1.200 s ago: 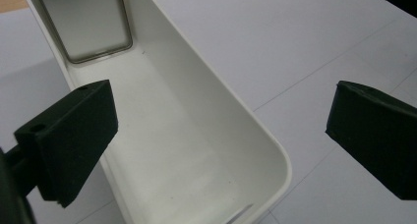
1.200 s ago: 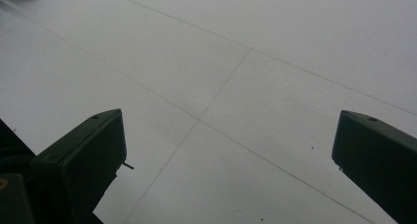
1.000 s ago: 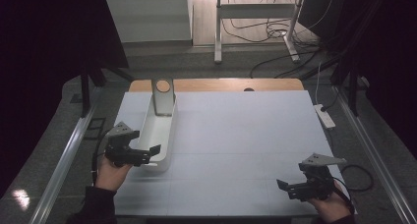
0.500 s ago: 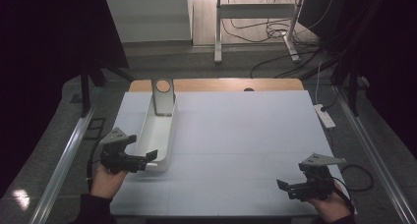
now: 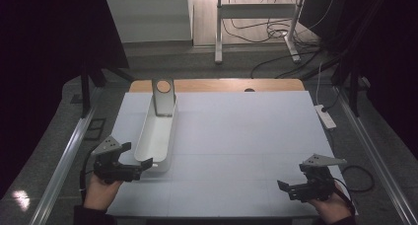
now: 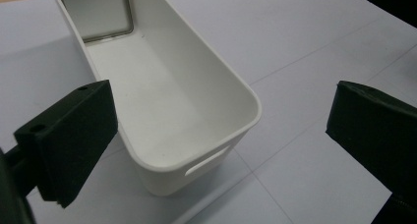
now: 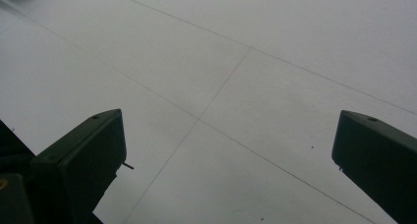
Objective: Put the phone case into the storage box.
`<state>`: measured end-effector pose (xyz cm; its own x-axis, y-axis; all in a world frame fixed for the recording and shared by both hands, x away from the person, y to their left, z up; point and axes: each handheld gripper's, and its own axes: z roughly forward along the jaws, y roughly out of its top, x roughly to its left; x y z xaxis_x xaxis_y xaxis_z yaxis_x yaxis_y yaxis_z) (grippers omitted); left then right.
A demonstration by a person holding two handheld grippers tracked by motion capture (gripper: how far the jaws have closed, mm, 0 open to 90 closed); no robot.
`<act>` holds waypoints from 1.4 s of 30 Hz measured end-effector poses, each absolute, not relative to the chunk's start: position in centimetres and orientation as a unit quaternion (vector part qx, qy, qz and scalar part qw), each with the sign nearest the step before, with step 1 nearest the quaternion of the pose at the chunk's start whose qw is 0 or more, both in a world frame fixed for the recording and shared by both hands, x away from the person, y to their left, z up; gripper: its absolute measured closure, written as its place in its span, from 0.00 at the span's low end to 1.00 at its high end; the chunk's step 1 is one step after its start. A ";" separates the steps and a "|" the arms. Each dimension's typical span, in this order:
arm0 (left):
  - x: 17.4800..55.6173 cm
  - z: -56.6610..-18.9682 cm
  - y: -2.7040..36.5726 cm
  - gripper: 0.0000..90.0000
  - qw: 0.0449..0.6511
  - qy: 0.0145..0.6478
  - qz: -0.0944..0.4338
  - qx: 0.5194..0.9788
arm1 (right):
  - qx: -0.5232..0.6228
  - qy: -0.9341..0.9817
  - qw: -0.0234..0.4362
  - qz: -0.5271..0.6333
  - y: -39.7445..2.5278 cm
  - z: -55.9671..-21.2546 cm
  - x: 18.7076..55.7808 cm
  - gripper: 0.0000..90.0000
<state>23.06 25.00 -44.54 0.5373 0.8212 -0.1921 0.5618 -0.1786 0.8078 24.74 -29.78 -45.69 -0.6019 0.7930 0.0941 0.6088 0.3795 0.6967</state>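
White bin [image 5: 156, 138] sits on the left side of the table [image 5: 246, 136], long axis running near-to-far, near end just in front of the left gripper [image 5: 143, 167]. It's a narrow, open-topped tub w/ rounded corners and a slot handle cut into the near end wall, seen in the left gripper view [image 6: 206, 162]. Inside looks empty. At the far end a grey upright piece [image 5: 163, 97] w/ a round tan spot stands in or against the bin; can't tell which.

Left gripper: jaws spread wide, nothing between them, tips just beside the bin's near end; touching or not is hard to tell from above. In its own view the bin's near corner lies between the two black jaws, closer to the left one. Prob lined up this way so one jaw can go inside the end wall and the other outside, pinching the rim near the slot. That end is the nearest graspable edge, so approach from the near side makes sense.

Right gripper [image 5: 288, 188]: also wide open, empty, at the near right corner of the table, well apart from the bin. Its view has bare white tabletop w/ faint seam lines. Looks parked, out of the way, leaving the left side free.

White power strip [image 5: 325, 117] lies off the table's right edge, not involved.
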 end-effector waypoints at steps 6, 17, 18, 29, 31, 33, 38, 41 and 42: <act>22.2 -44.7 25.4 0.00 0.450 0.461 0.148 0.750 | 0.427 0.821 0.129 0.357 -29.8 -45.7 24.7 0.00; 20.8 -45.4 26.2 0.00 0.440 0.469 0.153 0.750 | 0.428 0.820 0.130 0.357 -29.8 -45.7 24.7 0.00; 20.4 -45.5 26.4 0.00 0.440 0.470 0.153 0.750 | 0.428 0.820 0.129 0.357 -29.8 -45.7 24.7 0.00; 18.8 -46.3 27.4 0.00 0.437 0.482 0.150 0.745 | 0.429 0.820 0.130 0.355 -29.8 -45.7 24.8 0.00; 18.6 -46.5 27.5 0.00 0.434 0.484 0.150 0.745 | 0.430 0.820 0.130 0.355 -29.8 -45.7 24.8 0.00; 18.5 -46.5 27.5 0.00 0.432 0.485 0.149 0.746 | 0.430 0.820 0.130 0.355 -29.8 -45.7 24.8 0.00; 18.0 -46.9 27.4 0.00 0.410 0.486 0.157 0.756 | 0.430 0.820 0.130 0.355 -29.8 -45.7 24.8 0.00; 17.9 -47.3 27.3 0.00 0.403 0.489 0.151 0.759 | 0.430 0.820 0.130 0.354 -29.7 -45.7 24.8 0.00; 17.9 -47.2 27.3 0.00 0.403 0.489 0.153 0.758 | 0.430 0.820 0.131 0.354 -29.7 -45.7 24.8 0.00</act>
